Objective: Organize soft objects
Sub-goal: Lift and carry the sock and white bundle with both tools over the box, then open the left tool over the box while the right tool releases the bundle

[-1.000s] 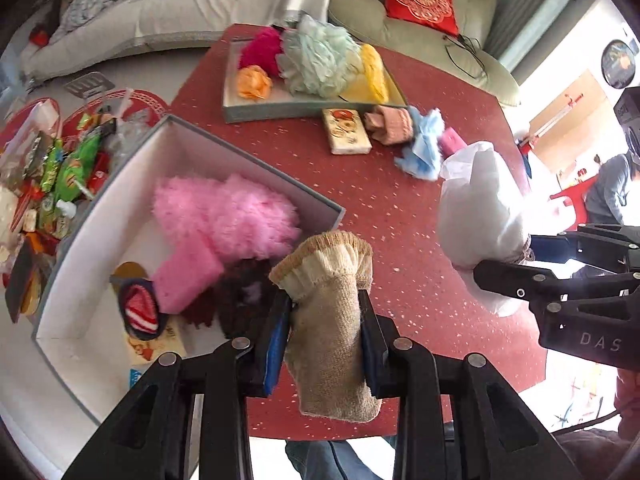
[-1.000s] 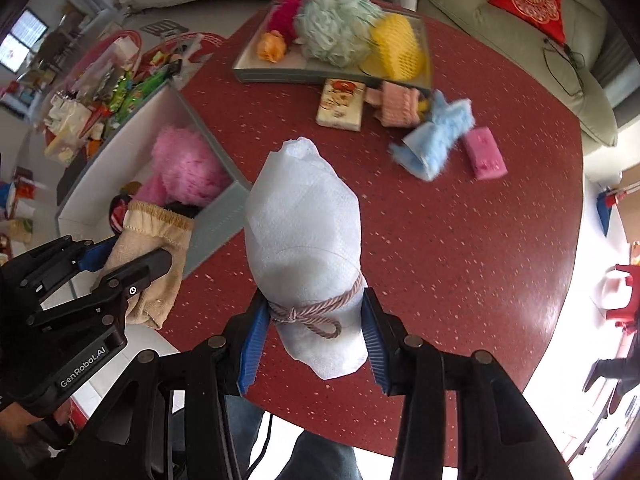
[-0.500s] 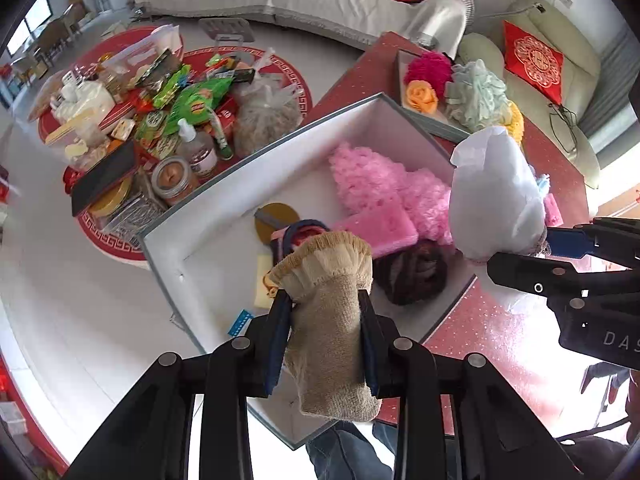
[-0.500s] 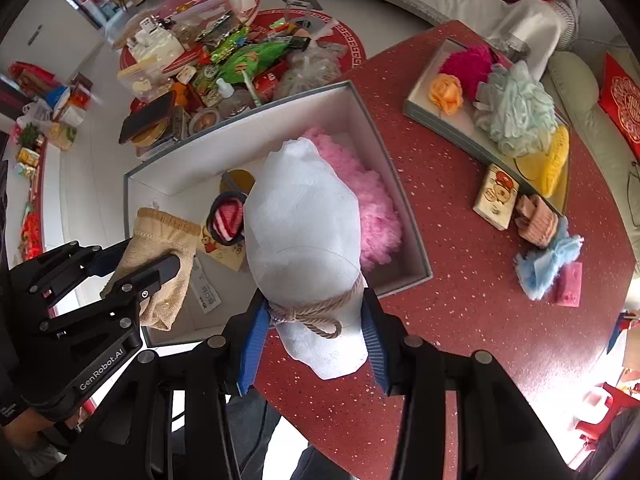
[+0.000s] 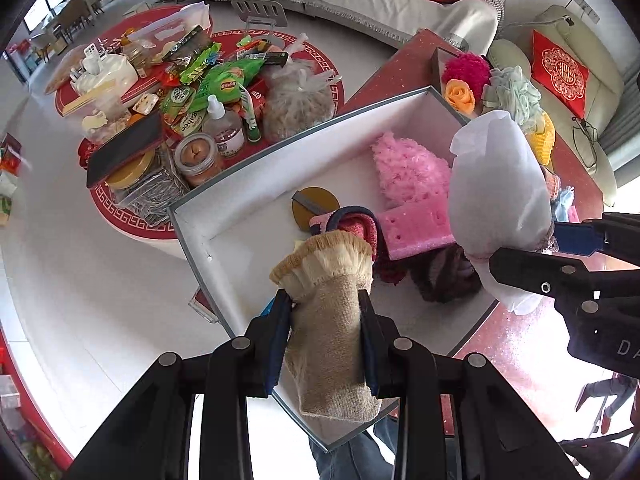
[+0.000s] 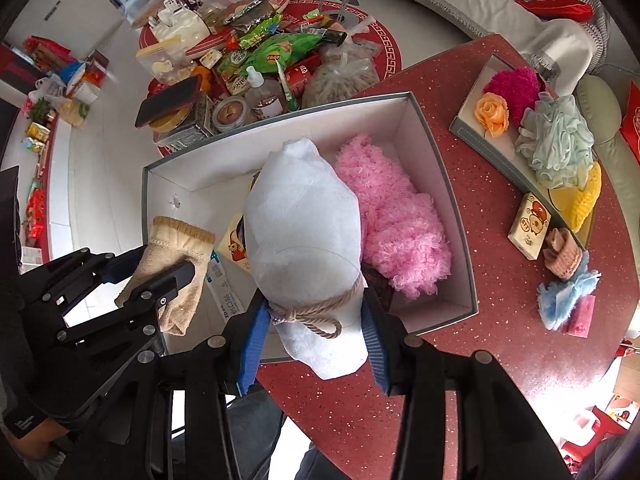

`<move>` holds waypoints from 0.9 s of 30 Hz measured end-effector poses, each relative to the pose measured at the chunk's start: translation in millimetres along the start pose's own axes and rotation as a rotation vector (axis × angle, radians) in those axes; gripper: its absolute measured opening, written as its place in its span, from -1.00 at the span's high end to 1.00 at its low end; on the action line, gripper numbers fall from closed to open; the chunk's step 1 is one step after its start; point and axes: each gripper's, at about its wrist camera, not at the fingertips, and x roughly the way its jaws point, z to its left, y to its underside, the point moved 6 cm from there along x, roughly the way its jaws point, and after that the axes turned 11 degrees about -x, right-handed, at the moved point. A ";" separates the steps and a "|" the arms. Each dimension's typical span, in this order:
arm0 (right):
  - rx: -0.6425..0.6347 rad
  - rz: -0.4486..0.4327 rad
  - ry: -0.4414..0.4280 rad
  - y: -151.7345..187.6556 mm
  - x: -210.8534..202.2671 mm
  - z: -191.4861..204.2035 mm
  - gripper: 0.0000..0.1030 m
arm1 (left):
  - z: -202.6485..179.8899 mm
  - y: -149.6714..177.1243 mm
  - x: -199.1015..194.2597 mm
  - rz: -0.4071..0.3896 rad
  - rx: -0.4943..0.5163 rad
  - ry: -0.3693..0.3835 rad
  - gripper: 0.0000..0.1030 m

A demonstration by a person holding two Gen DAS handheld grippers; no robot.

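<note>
**Two soft things held over the box, drop-off looked like the next step**

Both grippers were loaded at this point. The left gripper [image 5: 325, 312] had its fingers clamped on a beige knit sock [image 5: 330, 320], cuff end sticking up past the tips. The right gripper [image 6: 312, 320] was pinched on a white cloth pouch [image 6: 304, 232] right at the neck, where a tan cord [image 6: 316, 312] was tied around it.

Both items hung above the white box [image 6: 440, 184] at the edge of the red table [image 6: 500, 320], not touching anything inside as far as I could tell. The box already had a fluffy pink thing [image 6: 392, 224], a pink foam block [image 5: 416, 224], something dark and knitted [image 5: 444, 276] and a few small flat bits in it. The sock sat over the emptier near-left part, the pouch more over the middle, next to the pink fluff.

So my read: carrying was done and this was the placing stage. The next move would probably need each gripper lowered a bit and opened so the item falls on bare box floor rather than stacking on the fluff.

More soft stuff was waiting: a grey tray [image 6: 472, 120] with a magenta pompom [image 6: 512, 88], an orange fabric rose [image 6: 492, 114] and a pale green bath pouf [image 6: 556, 140], plus a light blue fuzzy piece [image 6: 564, 292] loose on the table.
</note>
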 end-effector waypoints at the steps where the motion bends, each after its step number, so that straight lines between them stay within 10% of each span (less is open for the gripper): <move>1: 0.001 0.000 -0.001 -0.3 -0.2 0.3 0.06 | -0.4 -0.3 0.2 -0.001 0.000 -0.002 0.36; 16: 0.001 0.024 -0.001 -0.6 13.0 0.4 0.00 | -2.6 -0.3 9.5 0.026 0.009 0.004 0.35; 17: 0.004 0.026 0.000 -0.7 13.5 -0.3 -0.08 | -3.3 -0.1 9.7 0.027 0.008 0.009 0.29; 20: 0.015 0.035 -0.012 -0.5 16.8 -2.9 -0.75 | -4.5 -2.0 9.2 0.016 0.007 -0.005 -1.00; 27: 0.058 0.017 -0.001 0.4 9.8 -14.9 -0.78 | -3.5 -12.9 3.7 -0.034 0.010 -0.126 -1.00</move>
